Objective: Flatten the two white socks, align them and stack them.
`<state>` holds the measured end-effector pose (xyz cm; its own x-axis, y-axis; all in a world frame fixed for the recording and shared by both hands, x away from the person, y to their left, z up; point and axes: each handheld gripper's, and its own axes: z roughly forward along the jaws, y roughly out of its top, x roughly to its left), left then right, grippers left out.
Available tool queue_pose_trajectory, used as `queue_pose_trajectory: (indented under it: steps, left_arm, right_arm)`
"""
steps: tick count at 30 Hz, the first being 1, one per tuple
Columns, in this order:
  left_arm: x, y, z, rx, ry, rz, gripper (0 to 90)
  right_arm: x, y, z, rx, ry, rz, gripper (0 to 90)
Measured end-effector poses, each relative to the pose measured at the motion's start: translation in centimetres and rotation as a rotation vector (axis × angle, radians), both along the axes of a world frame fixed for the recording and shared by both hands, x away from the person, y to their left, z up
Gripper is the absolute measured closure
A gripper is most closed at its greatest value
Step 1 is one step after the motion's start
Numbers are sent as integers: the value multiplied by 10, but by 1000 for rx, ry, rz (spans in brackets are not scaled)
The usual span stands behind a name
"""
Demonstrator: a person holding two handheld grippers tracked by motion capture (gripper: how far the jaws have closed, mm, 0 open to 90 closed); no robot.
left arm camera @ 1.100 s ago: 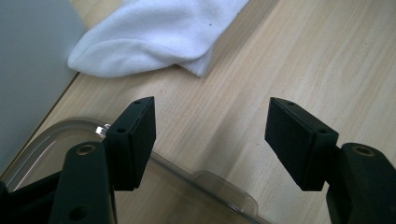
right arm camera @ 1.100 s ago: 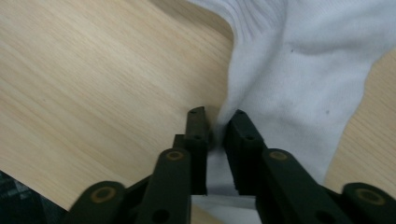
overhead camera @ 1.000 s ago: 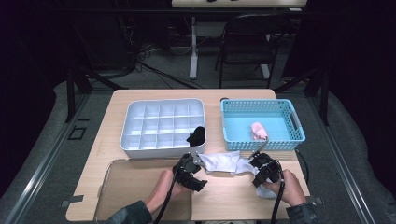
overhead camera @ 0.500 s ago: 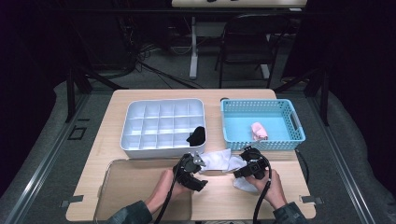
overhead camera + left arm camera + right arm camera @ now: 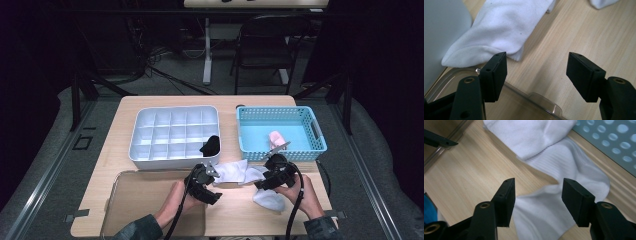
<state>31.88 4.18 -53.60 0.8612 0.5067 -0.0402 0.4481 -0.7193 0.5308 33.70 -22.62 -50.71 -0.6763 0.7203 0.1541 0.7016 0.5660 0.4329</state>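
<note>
Dark room, wooden table [image 5: 115,200]. High view: white sock [image 5: 240,172] lies between left claw [image 5: 209,172] and right claw [image 5: 265,179]; its far end partly hidden by the right hand. Left gripper view: jaws apart, empty, sock's edge cut off by frame. Right gripper view: jaws just opened, sock beneath, unpinched.

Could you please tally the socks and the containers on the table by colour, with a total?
White socks: 1, the white sock between the grippers
Black socks: 1, the black sock in the white divided tray
Pink socks: 1, the pink sock in the blue basket
White trays: 1
Blue baskets: 1
Clear trays: 1, the clear tray
Total: 6
</note>
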Motion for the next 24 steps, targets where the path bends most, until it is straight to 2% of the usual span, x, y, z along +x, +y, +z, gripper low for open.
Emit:
queue_pose_trajectory:
  steps: [2,4,8,9,12,14,16,19,20,22,24]
  left_arm:
    - [0,1,1,-10,2,3,318]
    - [0,2,2,-15,3,0,303]
    - [-2,7,5,-30,4,2,272]
    - [-2,8,6,-31,6,1,268]
    - [-2,11,7,-28,9,1,263]
    - [-2,13,7,-27,7,2,262]
    - [-1,14,7,-27,7,5,263]
    - [0,12,6,-27,10,5,263]
    - [-1,12,6,-26,11,4,263]
    - [-1,11,5,-26,13,-1,263]
    - [-1,10,5,-22,15,-7,263]
  right_arm:
    - [1,-4,1,14,4,12,411]
    - [1,-4,0,3,-10,25,400]
    - [4,-5,0,-64,-62,64,388]
    - [5,-7,0,-100,-73,84,388]
    - [7,-14,-3,-169,-61,113,377]
    - [4,-20,-4,-175,-48,115,361]
    - [0,-22,-6,-151,-79,118,364]
    - [1,-11,-10,-187,-141,159,349]
    - [3,-6,-12,-178,-159,173,349]
    - [11,3,-18,-193,-178,157,355]
    - [17,12,-25,-209,-173,139,445]
